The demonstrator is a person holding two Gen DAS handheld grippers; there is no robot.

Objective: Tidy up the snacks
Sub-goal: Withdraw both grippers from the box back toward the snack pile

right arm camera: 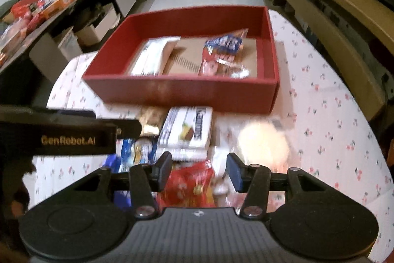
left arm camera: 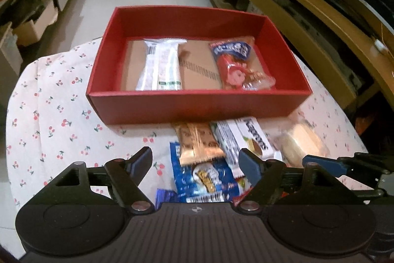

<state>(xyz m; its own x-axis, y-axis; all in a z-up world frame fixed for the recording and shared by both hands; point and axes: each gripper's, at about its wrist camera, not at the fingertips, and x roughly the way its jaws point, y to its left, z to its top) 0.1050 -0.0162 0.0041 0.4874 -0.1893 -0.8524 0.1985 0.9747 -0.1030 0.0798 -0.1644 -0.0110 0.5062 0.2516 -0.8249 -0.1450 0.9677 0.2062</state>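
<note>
On the tabletop (left arm camera: 61, 95), a red box (left arm camera: 197, 105) holds two snacks, and a pile of snacks (left arm camera: 209, 159) waits just in front. Both tongs, left (left arm camera: 195, 162) and right (right arm camera: 199, 168), are apart and hold nothing. Next, I think, one must close on a snack. Only the right view shows a red bag (right arm camera: 189, 186).

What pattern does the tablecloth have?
The tablecloth is white with small red cherries, clearest in the left wrist view.
</note>
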